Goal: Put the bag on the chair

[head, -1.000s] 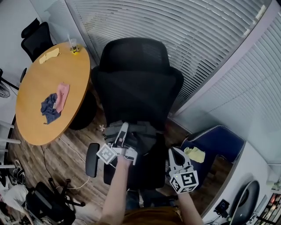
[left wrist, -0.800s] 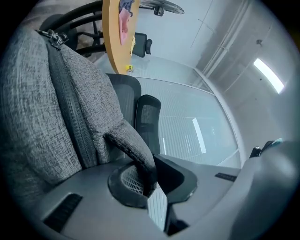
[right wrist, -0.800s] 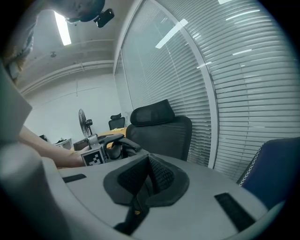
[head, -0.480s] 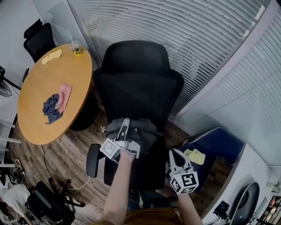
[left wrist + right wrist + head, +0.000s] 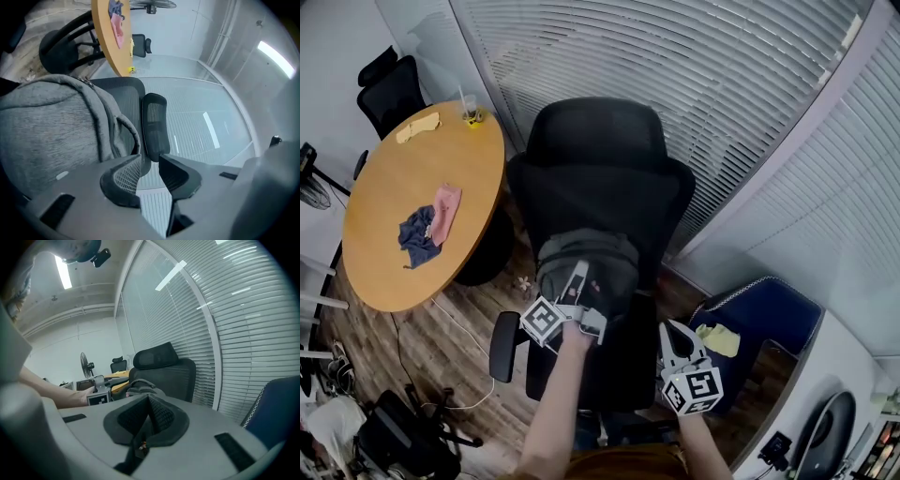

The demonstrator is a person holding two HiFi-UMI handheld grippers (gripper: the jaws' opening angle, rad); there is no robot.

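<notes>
Centre-left of head view: my L gripper [image 5: 578, 279] has just been opening its jaws, nothing btwn them; grey bag [image 5: 614, 267] sits on black chair [image 5: 600, 178] seat. Lower right: R gripper [image 5: 674, 330] jaws closed, empty.

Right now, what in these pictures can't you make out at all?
- Seat of the chair: head view, covered by the bag and the person's forearm.
- Base of the chair: head view, hidden beneath the seat.
- Small yellow item at the table's far edge: head view, too small to identify.
- Underside of the bag: left gripper view, cut off by the left edge.
</notes>
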